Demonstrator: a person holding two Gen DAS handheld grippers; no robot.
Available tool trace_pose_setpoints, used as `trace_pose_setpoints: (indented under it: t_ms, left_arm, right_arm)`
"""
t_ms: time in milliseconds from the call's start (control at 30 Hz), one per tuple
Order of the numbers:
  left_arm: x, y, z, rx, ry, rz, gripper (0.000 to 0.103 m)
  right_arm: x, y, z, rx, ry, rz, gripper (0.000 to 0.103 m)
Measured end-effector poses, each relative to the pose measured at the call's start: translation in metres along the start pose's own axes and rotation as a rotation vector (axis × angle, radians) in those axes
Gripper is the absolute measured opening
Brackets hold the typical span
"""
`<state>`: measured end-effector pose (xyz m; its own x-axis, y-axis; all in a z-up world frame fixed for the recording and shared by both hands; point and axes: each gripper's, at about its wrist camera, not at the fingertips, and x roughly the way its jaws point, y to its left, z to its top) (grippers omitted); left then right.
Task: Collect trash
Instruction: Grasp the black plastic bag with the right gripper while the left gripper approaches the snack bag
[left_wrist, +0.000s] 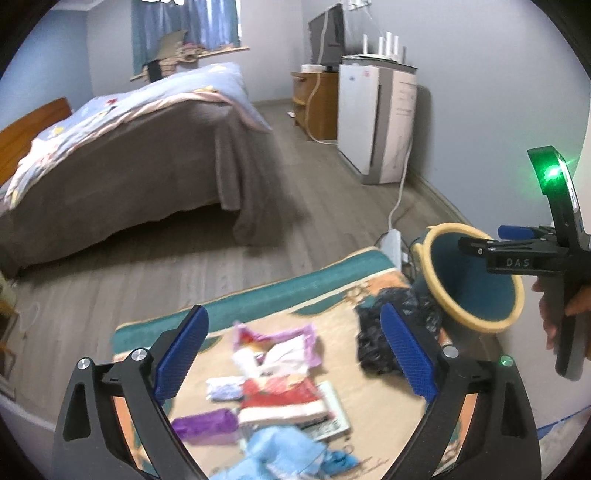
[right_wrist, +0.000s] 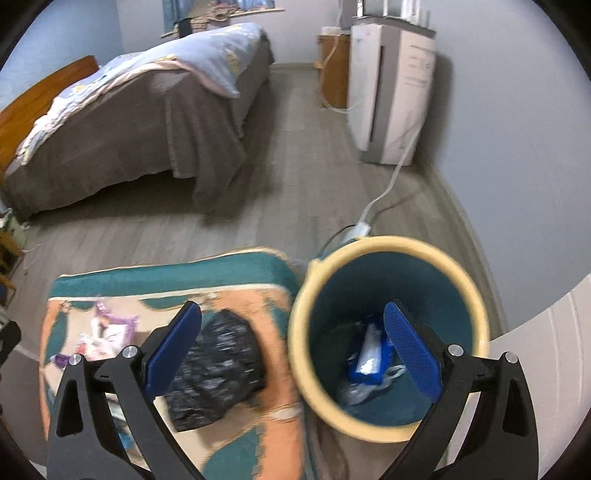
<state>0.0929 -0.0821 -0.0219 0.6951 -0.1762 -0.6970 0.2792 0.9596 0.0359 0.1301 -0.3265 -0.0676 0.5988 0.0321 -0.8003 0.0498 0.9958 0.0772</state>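
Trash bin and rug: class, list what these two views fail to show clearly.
- Left wrist view: wrappers on the rug are motion-blurred; print unreadable.
- Left wrist view: right gripper hides part of the bin.
- Right wrist view: bin contents blurred, partly behind a finger.

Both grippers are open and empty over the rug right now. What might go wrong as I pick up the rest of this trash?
1. The wrappers lie overlapped and flat on the rug; the left gripper may snag several, or the rug.
2. The black bag is crumpled and loose; it could slip or spill from the right gripper.
3. The bin stands at the rug's edge; a bump might tip it.
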Motion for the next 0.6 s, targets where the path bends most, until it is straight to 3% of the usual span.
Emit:
trace_pose_setpoints:
  t_ms: [100, 333, 500, 600]
  left_arm:
    - [-0.006, 0.017, -0.019, -0.047, -0.025, 0.020, 0.094]
    - [0.002, 0.059, -0.038, -0.126, -0.016, 0.072, 0.095]
    - [0.026, 0.083, -0.051, -0.205, 0.064, 0.064, 0.095]
    - [0.044, 0.083, -0.060, -0.186, 0.122, 0.058, 0.095]
  right_arm:
    - [0.005, 0.019, -0.007, 0.002, 0.043, 0.022, 0.097]
    - [0.017, 0.067, -0.027, -0.133, 0.070, -0.093, 0.097]
    - [0.037, 0.085, -0.036, -0.141, 0.123, -0.045, 0.097]
    - [0.050, 0.083, -0.040, -0.114, 0.158, -0.045, 0.097]
